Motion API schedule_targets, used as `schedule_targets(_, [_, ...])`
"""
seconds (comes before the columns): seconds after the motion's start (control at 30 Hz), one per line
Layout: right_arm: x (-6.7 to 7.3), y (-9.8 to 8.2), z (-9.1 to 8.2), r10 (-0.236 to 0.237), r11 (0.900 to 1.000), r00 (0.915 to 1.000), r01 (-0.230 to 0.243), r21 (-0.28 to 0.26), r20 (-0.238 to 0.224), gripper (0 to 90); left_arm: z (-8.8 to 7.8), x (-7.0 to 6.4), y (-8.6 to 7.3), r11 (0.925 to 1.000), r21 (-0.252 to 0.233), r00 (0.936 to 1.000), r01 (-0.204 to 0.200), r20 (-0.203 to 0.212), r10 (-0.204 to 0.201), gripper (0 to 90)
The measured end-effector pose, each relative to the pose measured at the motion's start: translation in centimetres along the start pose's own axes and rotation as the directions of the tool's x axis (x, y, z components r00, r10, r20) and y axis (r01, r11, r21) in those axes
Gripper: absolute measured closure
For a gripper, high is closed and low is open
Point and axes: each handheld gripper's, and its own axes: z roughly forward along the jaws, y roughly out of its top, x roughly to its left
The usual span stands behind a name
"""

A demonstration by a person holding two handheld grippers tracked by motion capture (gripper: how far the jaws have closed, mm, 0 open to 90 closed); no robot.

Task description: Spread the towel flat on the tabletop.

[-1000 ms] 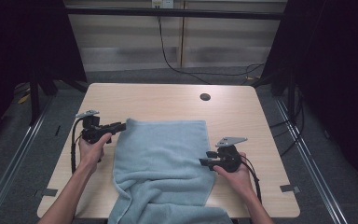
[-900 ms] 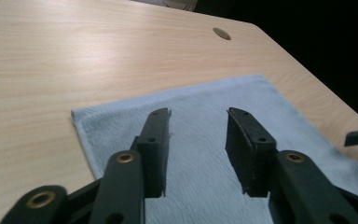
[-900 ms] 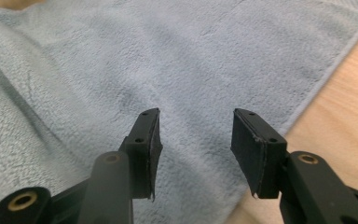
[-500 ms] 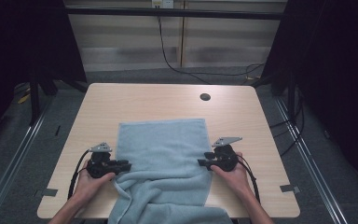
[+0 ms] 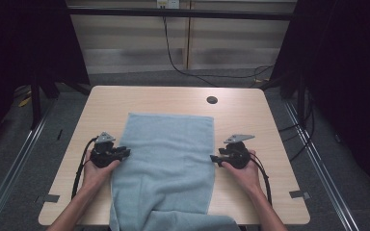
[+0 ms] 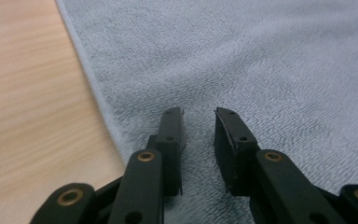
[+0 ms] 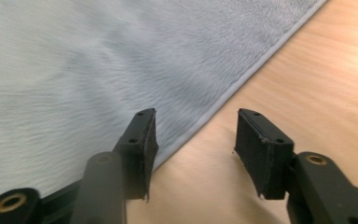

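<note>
A light blue towel [image 5: 166, 154] lies flat along the middle of the wooden table [image 5: 173, 98], its near end hanging over the front edge. My left gripper [image 5: 126, 152] rests at the towel's left edge. In the left gripper view this gripper [image 6: 199, 112] hovers over the towel [image 6: 261, 60]; its jaws have just been closing to a narrow gap that holds nothing. My right gripper [image 5: 213, 158] is at the towel's right edge. In the right gripper view that gripper [image 7: 196, 114] straddles the hem of the towel [image 7: 74, 60], and its jaws have just been opening.
A dark round cable hole [image 5: 212, 100] sits near the table's far right. Bare wood runs along both sides of the towel and beyond its far end. Dark curtains and floor rails flank the table.
My left gripper has come down the towel's left edge from near its far corner toward the person. The towel's near part lies flatter. The right gripper has barely shifted.
</note>
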Motion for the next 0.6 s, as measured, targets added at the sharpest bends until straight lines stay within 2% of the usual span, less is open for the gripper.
schedule_targets(0.03, [0.2,-0.1,-0.4,0.013,1.0,0.9997,-0.013,-0.016,-0.02,47.4,-0.2,0.3,-0.1,0.9999,0.004,0.9999,0.011,0.006,-0.011,71.7])
schedule_targets(0.07, [0.6,-0.1,-0.8,0.005,0.999,0.9994,-0.006,-0.032,-0.035,49.1,-0.5,0.4,-0.2,0.9993,0.003,0.9992,0.037,0.018,-0.037,70.3])
schedule_targets(0.1, [1.2,-0.1,-1.1,-0.005,0.999,0.9982,0.003,-0.037,-0.061,50.2,-0.7,0.4,-0.3,0.999,0.006,0.9987,0.045,0.021,-0.045,67.1])
schedule_targets(0.13, [1.8,0.0,-1.3,-0.021,0.999,0.9959,0.017,-0.037,-0.089,51.6,-1.0,0.3,-0.4,0.999,0.004,0.9989,0.045,0.017,-0.045,63.2])
schedule_targets(0.2, [3.0,0.0,-1.6,-0.036,0.999,0.9836,0.032,-0.027,-0.177,54.6,-1.8,-0.2,-0.4,0.9987,-0.026,0.9961,0.045,0.078,-0.043,60.6])
schedule_targets(0.23, [3.6,-0.1,-1.5,-0.043,0.999,0.9783,0.041,-0.013,-0.203,54.7,-2.1,-0.7,-0.3,0.9994,-0.028,0.9946,0.02,0.102,-0.017,60.6])
schedule_targets(0.27, [4.1,-0.4,-1.3,-0.044,0.999,0.9767,0.045,0.0,-0.21,55.3,-2.2,-1.1,-0.3,0.9997,-0.022,0.9957,0.005,0.093,-0.003,60.6])
schedule_targets(0.3, [4.3,-0.6,-1.0,-0.045,0.999,0.9754,0.048,0.011,-0.216,55.2,-2.2,-1.4,-0.3,0.9999,-0.016,0.9968,0.002,0.08,0.0,60.7])
schedule_targets(0.37, [4.5,-0.8,-0.5,-0.051,0.998,0.9798,0.057,0.026,-0.193,54.7,-1.6,-1.4,-0.8,0.9994,0.031,0.9947,-0.012,0.103,0.008,60.6])
schedule_targets(0.4, [4.5,-1.0,-0.2,-0.052,0.998,0.9805,0.06,0.034,-0.19,54.5,-1.3,-1.5,-1.3,0.9993,0.023,0.994,-0.029,0.106,0.027,60.6])
schedule_targets(0.43, [4.6,-1.1,-0.2,-0.066,0.997,0.9816,0.072,0.03,-0.18,54.6,-1.3,-1.5,-1.3,0.9993,0.023,0.9937,-0.03,0.109,0.027,60.4])
schedule_targets(0.5, [4.5,-1.3,-0.5,-0.08,0.995,0.9843,0.087,0.04,-0.158,56.6,-1.4,-1.6,-1.5,0.9995,0.031,0.9889,-0.005,0.149,0.0,60.2])
schedule_targets(0.53, [4.5,-1.5,-0.8,-0.087,0.995,0.9868,0.094,0.043,-0.137,56.7,-1.4,-1.9,-1.7,0.9999,0.017,0.9874,-0.002,0.158,-0.001,60.2])
schedule_targets(0.6, [4.0,-2.2,-1.6,-0.086,0.995,0.9887,0.091,0.037,-0.123,58.1,-1.5,-2.7,-1.9,0.9987,0.023,0.9823,-0.045,0.183,0.04,60.3])
